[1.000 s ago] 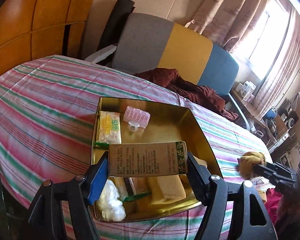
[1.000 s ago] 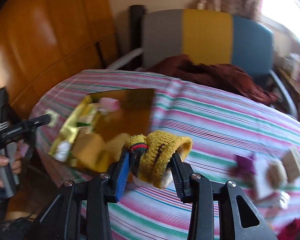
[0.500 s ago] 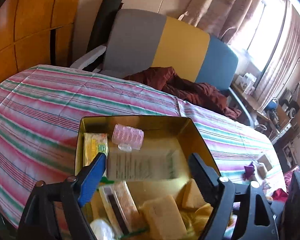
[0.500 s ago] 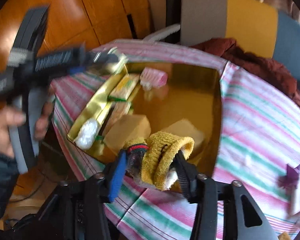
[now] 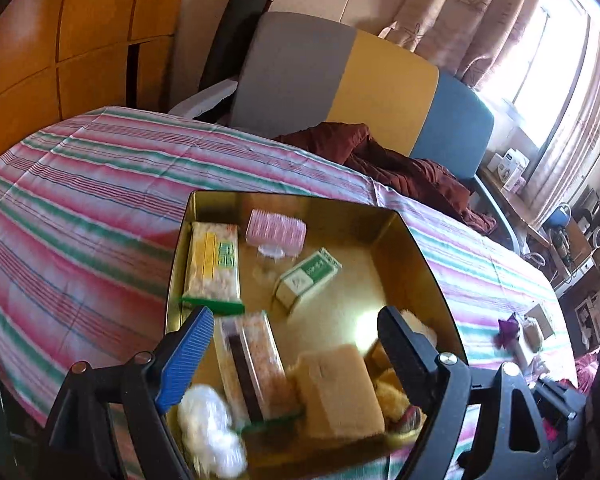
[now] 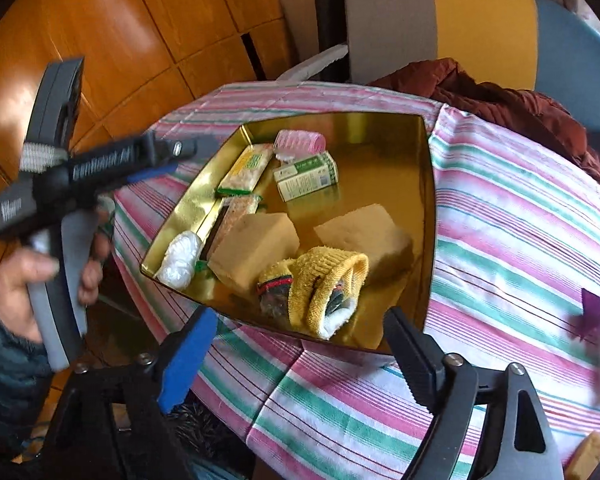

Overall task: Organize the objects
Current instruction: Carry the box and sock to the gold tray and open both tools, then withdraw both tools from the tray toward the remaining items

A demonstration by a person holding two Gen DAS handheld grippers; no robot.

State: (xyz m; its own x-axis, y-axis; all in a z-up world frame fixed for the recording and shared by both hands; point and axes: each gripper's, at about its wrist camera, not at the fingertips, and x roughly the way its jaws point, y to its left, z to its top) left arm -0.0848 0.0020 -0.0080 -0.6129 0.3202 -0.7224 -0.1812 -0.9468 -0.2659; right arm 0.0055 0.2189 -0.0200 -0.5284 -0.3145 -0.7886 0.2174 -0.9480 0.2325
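Tricolour chair (image 5: 340, 76); maroon garment (image 5: 400, 164)

Right gripper (image 6: 296, 344) jaws opening, nothing between them. Yellow sock (image 6: 324, 284) lies in gold tin (image 6: 428, 184), touching two tan sponges (image 6: 256, 248).

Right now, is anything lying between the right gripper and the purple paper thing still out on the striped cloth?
Nothing visible does. The right gripper hangs over the near edge of the gold tin, its jaws opening with nothing between them. The purple paper thing lies off to its right, with only bare striped cloth between them.
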